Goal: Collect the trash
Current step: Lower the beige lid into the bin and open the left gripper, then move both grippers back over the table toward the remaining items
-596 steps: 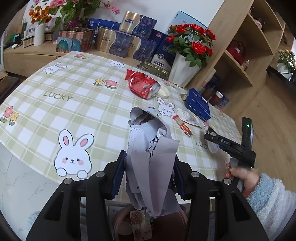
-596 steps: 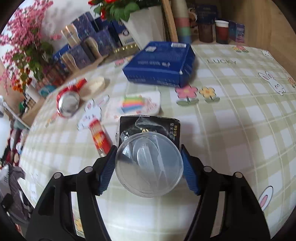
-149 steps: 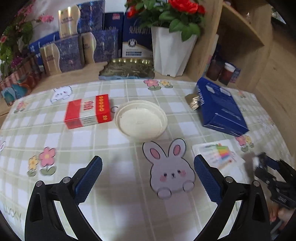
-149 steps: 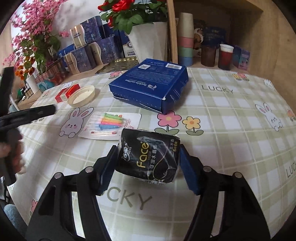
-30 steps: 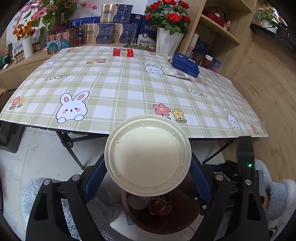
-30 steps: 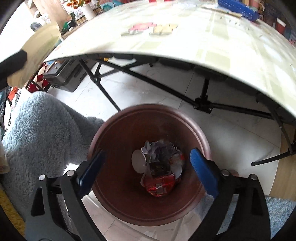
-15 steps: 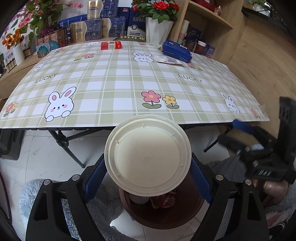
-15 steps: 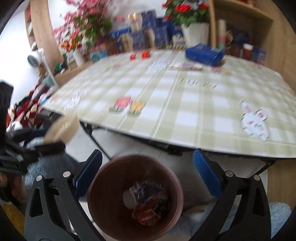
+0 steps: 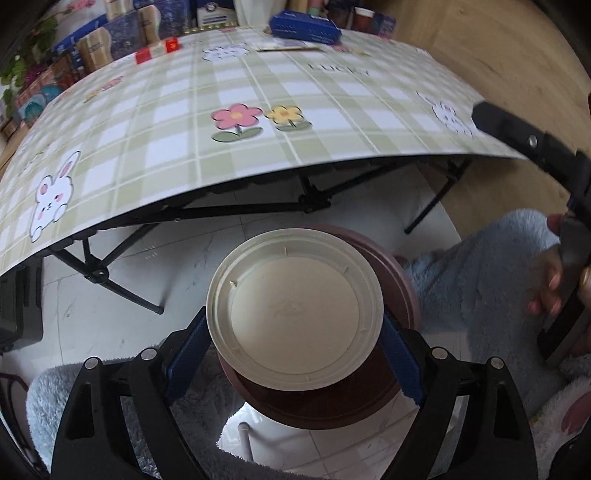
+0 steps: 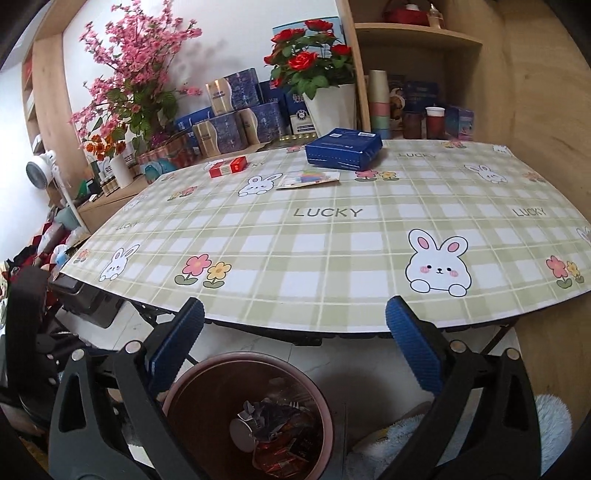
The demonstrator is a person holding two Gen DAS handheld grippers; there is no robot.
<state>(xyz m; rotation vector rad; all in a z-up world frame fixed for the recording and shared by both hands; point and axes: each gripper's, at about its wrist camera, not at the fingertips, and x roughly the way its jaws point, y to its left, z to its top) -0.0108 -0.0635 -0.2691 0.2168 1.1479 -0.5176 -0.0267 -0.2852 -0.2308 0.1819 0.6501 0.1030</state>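
lid (image 9: 294, 314) between left jaws, over bin (image 9: 400, 284)

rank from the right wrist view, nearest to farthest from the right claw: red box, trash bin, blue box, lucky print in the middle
1. trash bin, just below the right claw
2. lucky print, mid-table
3. red box, far left
4. blue box, far centre; too close to call with the red box

Setting: a lived-in home room. Ahead of the right gripper (image 10: 293, 334), a folding table (image 10: 332, 236) under a green checked cloth printed with rabbits and "LUCKY". Beyond it, wooden shelving (image 10: 417, 35) with stacked cups (image 10: 379, 105), red roses in a white pot (image 10: 332, 105), pink blossom sprays (image 10: 125, 70) and gift boxes (image 10: 236, 110). Far left, a small white fan (image 10: 40, 171). Below: pale tiled floor (image 9: 122, 325), fluffy blue rug (image 9: 476, 273).
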